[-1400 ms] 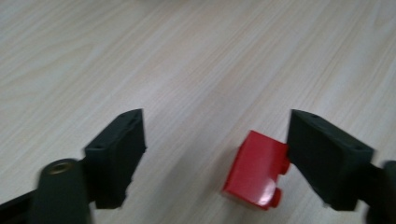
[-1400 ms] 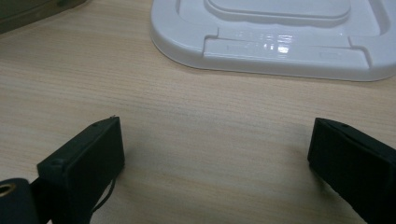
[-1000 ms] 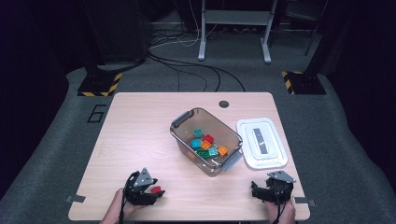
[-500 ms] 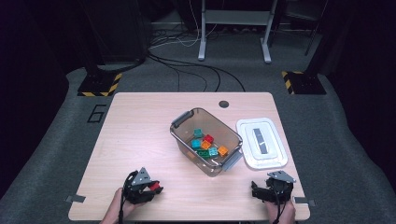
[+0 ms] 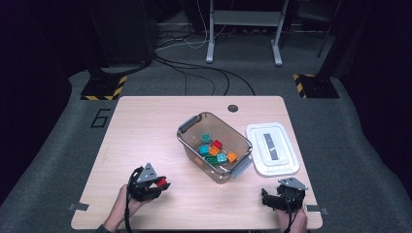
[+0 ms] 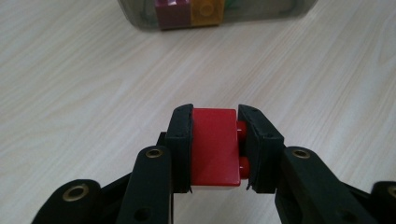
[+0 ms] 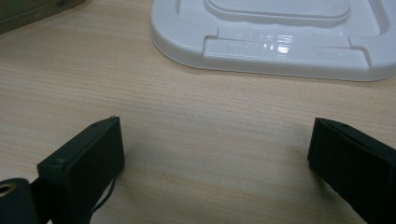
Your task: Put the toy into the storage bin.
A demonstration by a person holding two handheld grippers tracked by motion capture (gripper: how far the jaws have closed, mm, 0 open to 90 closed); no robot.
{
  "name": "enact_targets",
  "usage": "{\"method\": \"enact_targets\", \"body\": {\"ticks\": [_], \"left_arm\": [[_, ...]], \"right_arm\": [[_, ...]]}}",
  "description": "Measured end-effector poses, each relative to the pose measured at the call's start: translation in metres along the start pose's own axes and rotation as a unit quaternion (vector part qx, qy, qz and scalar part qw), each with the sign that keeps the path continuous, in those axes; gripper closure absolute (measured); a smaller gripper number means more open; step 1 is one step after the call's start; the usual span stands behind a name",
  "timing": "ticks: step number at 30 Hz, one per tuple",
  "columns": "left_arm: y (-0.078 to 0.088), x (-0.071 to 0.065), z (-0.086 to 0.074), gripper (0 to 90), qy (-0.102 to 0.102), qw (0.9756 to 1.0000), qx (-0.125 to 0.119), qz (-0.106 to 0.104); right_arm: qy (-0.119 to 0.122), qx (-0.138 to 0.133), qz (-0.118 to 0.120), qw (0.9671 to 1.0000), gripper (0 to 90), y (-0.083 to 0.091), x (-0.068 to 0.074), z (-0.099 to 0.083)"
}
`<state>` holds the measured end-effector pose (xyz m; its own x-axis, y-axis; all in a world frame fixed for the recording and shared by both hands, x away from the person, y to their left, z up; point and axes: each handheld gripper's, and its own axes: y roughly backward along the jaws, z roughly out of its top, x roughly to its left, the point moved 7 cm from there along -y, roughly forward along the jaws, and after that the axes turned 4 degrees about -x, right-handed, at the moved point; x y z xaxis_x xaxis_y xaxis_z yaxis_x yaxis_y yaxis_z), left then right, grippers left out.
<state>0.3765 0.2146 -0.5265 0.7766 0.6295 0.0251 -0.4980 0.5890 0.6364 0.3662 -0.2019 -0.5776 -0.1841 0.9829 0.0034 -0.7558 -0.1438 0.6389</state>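
A red brick (image 6: 214, 147) sits clamped between the two black jaws of my left gripper (image 6: 215, 114), studs turned toward the right jaw. In the high view that left gripper (image 5: 159, 184) is at the table's front left, shut on the red brick (image 5: 162, 183) and held just above the wood. A clear plastic bin (image 5: 193, 154) with several coloured bricks stands at mid-table, ahead and to the right of it. My right gripper (image 5: 266, 198) rests at the front right. Its jaws stand wide apart over bare wood with nothing between them (image 7: 217, 140).
A white lid (image 5: 272, 148) lies flat to the right of the bin, just beyond the right gripper, its near edge (image 7: 280, 51) close ahead. The bin's wall (image 6: 210, 9) shows a purple and an orange brick behind it. A dark round hole (image 5: 233, 108) marks the table's far edge.
The left gripper has closed on the red brick and lifted it slightly, shifting a little toward the bin. The right gripper has stayed where it was.
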Motion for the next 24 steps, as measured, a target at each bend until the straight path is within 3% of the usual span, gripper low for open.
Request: {"method": "enact_targets", "body": {"ticks": [15,24], "left_arm": [[0.008,0.016,0.04,66.8,-0.019,0.9993,-0.022,0.024],[0.018,0.029,0.065,66.8,-0.02,0.9986,-0.034,0.035]], "right_arm": [[0.002,-0.001,0.001,1.0,2.8,0.0,0.0,0.0],[0.002,-0.002,0.001,1.0,2.8,0.0,0.0,0.0]]}}
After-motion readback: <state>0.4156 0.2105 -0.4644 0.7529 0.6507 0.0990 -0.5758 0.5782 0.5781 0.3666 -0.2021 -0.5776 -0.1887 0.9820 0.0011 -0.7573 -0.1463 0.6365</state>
